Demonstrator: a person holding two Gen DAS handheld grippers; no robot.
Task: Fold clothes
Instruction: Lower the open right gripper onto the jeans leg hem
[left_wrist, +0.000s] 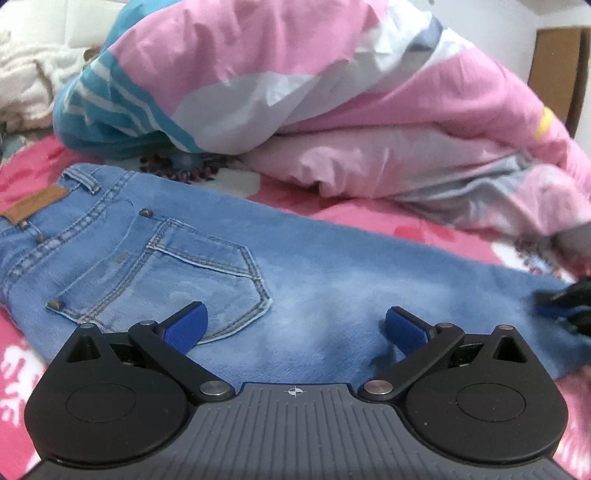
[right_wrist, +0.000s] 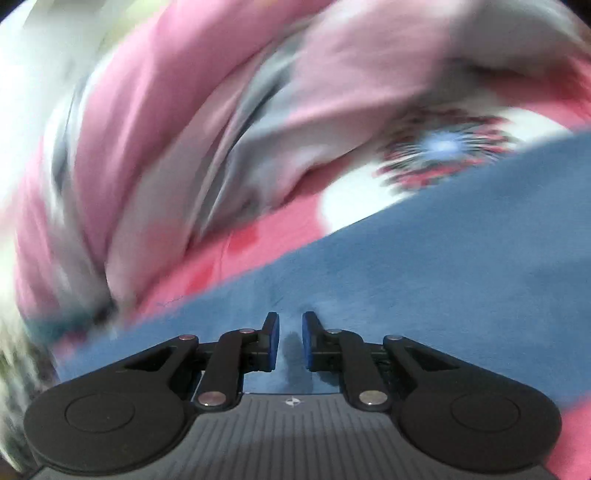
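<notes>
**Jeans flat on bed, grippers over them**

We see jeans folded lengthwise on the pink bedspread. Left gripper spread wide, empty. Right gripper nearly closed; we can't tell if it pinches denim. Quilt behind.

Flat jeans leave open passage above, heaped quilt blocks the far side.

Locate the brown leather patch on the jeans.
In the left wrist view, the brown leather patch sits far left on the jeans waistband, beside a belt loop.
</notes>
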